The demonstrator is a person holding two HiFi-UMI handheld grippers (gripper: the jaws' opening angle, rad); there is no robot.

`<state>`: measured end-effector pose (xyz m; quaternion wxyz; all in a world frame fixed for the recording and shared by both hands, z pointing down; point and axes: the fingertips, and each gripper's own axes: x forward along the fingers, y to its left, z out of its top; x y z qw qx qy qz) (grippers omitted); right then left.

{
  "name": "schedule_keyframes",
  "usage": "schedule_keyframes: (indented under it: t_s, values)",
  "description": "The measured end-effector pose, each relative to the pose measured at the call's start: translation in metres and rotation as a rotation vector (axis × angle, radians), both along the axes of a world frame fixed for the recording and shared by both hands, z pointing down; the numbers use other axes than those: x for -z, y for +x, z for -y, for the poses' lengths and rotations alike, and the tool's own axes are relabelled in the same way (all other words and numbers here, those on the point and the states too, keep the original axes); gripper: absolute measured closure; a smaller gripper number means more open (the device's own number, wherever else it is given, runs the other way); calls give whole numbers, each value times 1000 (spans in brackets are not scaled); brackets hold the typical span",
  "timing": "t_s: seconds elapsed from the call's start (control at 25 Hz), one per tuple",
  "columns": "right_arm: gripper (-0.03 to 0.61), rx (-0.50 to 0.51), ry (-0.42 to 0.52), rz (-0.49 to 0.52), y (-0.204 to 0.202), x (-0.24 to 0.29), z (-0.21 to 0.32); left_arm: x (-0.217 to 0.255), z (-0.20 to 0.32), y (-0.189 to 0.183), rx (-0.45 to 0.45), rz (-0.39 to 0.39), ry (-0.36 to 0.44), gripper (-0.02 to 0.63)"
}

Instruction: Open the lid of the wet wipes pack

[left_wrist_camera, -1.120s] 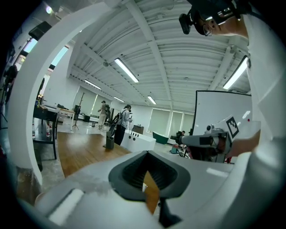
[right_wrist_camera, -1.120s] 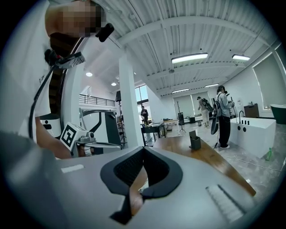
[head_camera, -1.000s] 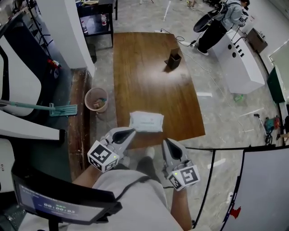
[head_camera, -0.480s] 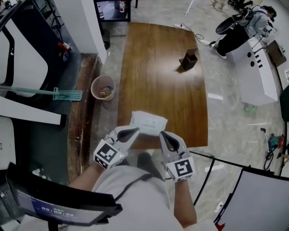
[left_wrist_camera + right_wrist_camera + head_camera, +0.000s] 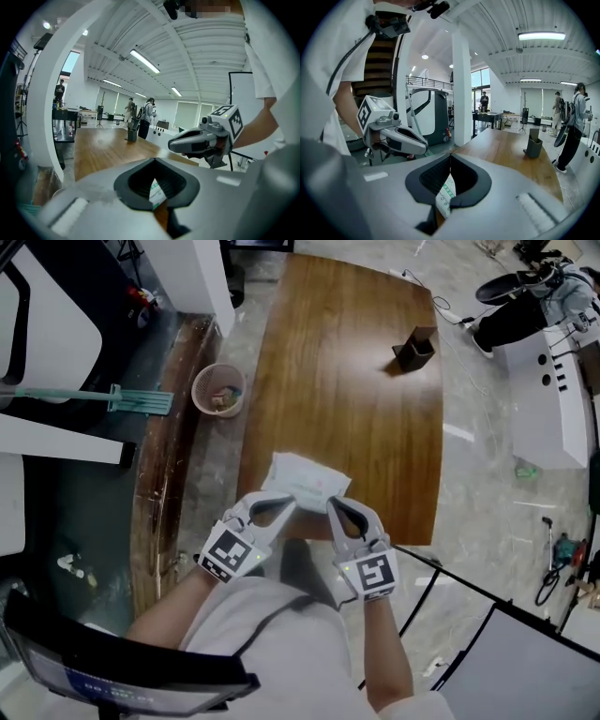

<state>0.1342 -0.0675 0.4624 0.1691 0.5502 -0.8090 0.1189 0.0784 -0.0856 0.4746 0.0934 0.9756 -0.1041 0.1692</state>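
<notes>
Head view: A long brown wooden surface (image 5: pixel 347 381) is running away from the person across a pale, glossy floor (image 5: pixel 487 484). Well beyond the tools, a dark holder (image 5: pixel 414 351) is standing on it. Out past the left tool's side, a round bin (image 5: pixel 218 390) and a green mop (image 5: pixel 112 397) are resting on the floor. Far off on the right tool's side, a person (image 5: pixel 534 296) is standing by a white counter (image 5: pixel 548 399). The left tool (image 5: pixel 281 506) and right tool (image 5: pixel 336 510) are angling inward, both closed and holding nothing. The white wet wipes pack (image 5: pixel 307 476) is lying at the surface's near edge, just ahead of both tips and between them. Whether they are touching it cannot be told.

Left gripper view: The left tool's jaws are meeting at their tips, leaving an oval window behind them. A sliver of the pack (image 5: pixel 157 191) is showing through it, just beyond the tips. The right tool (image 5: pixel 172 145) is hovering close alongside, in a bright hall.

Right gripper view: The right tool's jaws are likewise meeting at the tips, gripping nothing. The pack's printed edge (image 5: pixel 445 190) is showing through their window. The left tool (image 5: pixel 424 150) is hovering near, and a white pillar (image 5: pixel 461 89) is rising beyond.
</notes>
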Motion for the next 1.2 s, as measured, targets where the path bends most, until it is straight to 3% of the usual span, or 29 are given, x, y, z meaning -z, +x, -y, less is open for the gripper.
schedule_keyframes:
  t_s: [0.28, 0.68, 1.2]
  values:
    - [561, 106, -85, -41, -9, -34, 4, -36, 2, -2, 65, 53, -36, 609]
    - [473, 244, -150, -51, -18, -77, 24, -77, 7, -6, 168, 109, -80, 607]
    - [334, 394, -225, -146, -18, -121, 29, -117, 8, -6, 197, 170, -113, 600]
